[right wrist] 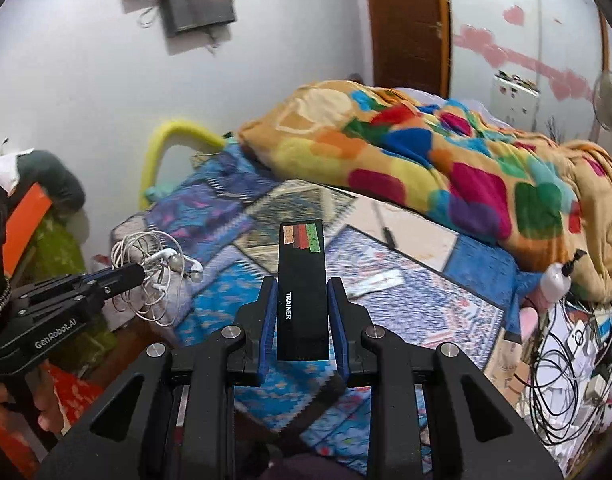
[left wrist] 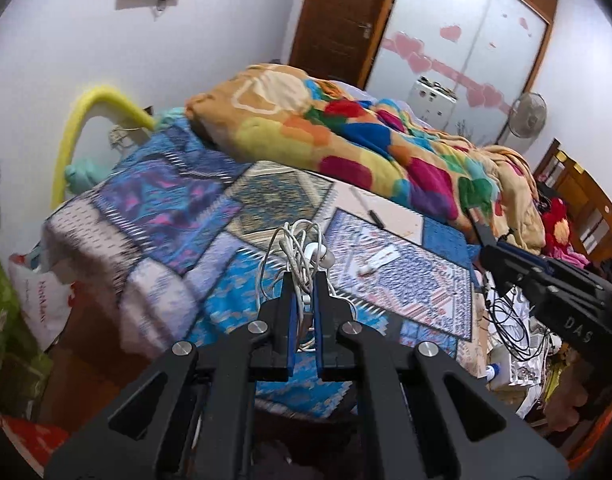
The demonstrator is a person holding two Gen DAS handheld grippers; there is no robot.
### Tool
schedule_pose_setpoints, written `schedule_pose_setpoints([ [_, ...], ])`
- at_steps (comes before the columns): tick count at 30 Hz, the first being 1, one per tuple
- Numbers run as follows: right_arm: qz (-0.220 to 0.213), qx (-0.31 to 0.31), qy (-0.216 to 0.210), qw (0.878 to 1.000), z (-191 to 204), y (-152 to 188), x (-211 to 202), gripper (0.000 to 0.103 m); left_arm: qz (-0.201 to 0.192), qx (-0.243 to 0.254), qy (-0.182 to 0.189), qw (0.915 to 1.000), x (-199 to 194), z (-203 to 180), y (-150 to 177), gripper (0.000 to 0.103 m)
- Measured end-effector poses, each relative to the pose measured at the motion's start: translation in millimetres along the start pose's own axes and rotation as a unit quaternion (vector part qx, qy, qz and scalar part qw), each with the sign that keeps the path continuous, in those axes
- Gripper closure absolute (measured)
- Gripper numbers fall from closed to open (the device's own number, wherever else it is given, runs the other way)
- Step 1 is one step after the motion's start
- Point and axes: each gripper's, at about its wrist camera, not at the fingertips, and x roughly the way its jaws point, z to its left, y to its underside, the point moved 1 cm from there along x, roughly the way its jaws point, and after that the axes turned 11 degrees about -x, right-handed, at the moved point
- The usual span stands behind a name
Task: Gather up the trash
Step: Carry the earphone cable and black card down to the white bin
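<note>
Only the right wrist view shows the black box [right wrist: 302, 292]. It is long and flat, with the white word TRAINER on it and small orange, red and green patches at its top. The right tool [right wrist: 302, 300] has its two blue fingers shut on the sides of the box and holds it up over the bed [right wrist: 405, 300].

The left wrist view shows the right tool [left wrist: 479, 220] only from the side, and the box cannot be seen there.

Both views show the earphones [left wrist: 302, 256]. They are a white tangle of thin cord with small buds. The left tool [left wrist: 304, 284] is squeezed nearly shut on them and holds them above the near edge of the bed. A small white wrapper [right wrist: 375, 282] lies flat on the bed, past the box.
</note>
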Motion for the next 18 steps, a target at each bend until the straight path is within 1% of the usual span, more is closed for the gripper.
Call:
schedule_pose_setpoints([
  [7, -0.011, -0.036, -0.031, 0.999, 59, -7, -10, 0.08, -0.021, -0.033, -0.039, 0.9985, -49, 58, 16, 0.097],
  [11, -0.009, -0.057, -0.055, 0.997, 95, -7, -8, 0.08, -0.032, -0.056, -0.066, 0.9957, -74, 96, 28, 0.097],
  [18, 0.007, -0.088, -0.094, 0.992, 153, -5, 7, 0.08, -0.027, -0.099, -0.108, 0.9889, -93, 159, 51, 0.097],
])
